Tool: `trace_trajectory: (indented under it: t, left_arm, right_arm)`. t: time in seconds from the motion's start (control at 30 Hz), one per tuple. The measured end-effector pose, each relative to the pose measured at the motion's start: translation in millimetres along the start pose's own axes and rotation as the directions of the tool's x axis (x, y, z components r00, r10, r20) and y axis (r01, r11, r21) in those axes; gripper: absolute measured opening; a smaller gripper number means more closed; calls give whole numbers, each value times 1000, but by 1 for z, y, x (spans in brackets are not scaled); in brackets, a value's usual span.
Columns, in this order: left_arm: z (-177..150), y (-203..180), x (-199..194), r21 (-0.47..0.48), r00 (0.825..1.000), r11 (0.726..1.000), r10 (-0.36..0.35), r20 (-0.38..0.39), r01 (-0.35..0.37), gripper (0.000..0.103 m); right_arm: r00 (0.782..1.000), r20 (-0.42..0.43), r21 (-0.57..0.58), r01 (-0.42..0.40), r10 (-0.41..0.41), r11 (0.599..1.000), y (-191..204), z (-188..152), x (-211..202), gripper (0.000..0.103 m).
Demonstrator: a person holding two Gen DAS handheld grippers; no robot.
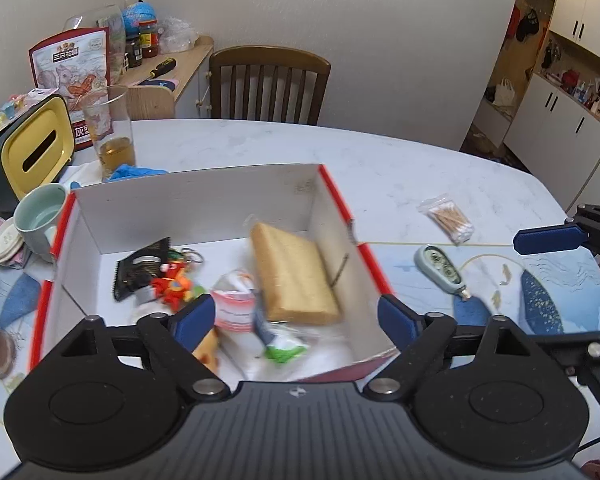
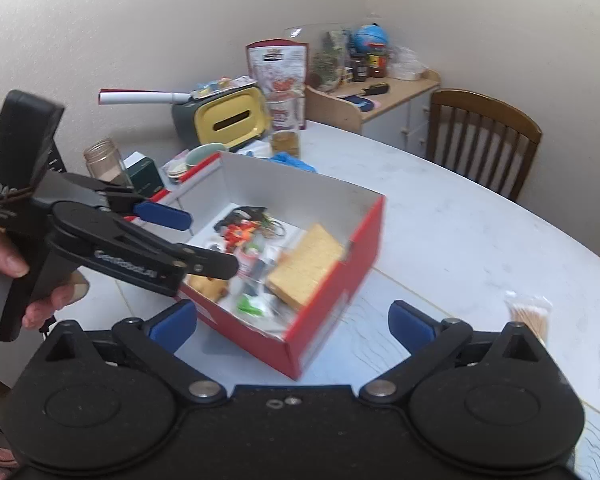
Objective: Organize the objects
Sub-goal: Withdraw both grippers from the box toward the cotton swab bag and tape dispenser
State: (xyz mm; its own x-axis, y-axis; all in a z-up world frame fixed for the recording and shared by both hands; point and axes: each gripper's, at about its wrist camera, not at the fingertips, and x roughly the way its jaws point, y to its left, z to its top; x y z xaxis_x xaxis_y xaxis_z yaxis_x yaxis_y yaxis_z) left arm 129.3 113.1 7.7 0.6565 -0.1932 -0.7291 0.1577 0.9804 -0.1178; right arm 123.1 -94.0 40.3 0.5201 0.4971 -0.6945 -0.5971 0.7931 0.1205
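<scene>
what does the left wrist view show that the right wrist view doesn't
Only the left wrist view: a green correction tape dispenser on the table right of the box, and white cabinets through a doorway.
Only the right wrist view: the hand holding the left tool, a rolled paper, a glass jar.
Both: the red box of items, cotton swabs, yellow tissue box, chair.

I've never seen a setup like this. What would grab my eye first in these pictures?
Probably the red box in the middle of the white table, open on top and crowded with odds and ends, a tan sponge-like block the biggest of them. Next, the two black hand-held grippers, the left gripper over the box's near end and the right gripper beside it, jaws wide and empty. A bag of cotton swabs lies loose outside the box.
</scene>
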Motion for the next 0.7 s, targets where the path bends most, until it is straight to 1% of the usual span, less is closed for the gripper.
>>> trace_trajectory:
  t: [0.07,0.33,0.5,0.7]
  left_arm:
    - [-2,-10,0,-10,1000,1000,0,7,0,102]
    - [-5,-52,10,-39,999,999,-37,11,37,102]
    - [-3,-89,21,1,999,999,-44,27,44,102]
    - [1,-135,40,57,998,997,-54,43,52,102]
  right_arm:
    - [1000,2,14,8,-8,1000,-11,-7,-7,102]
    - [997,-15,74,73,-72,995,-62,-36,-31,102]
    - [991,-28,121,131,-128,984,-96,-53,-42,102]
    - [980,-36,166,199,-195,966,-136,-65,-50,102]
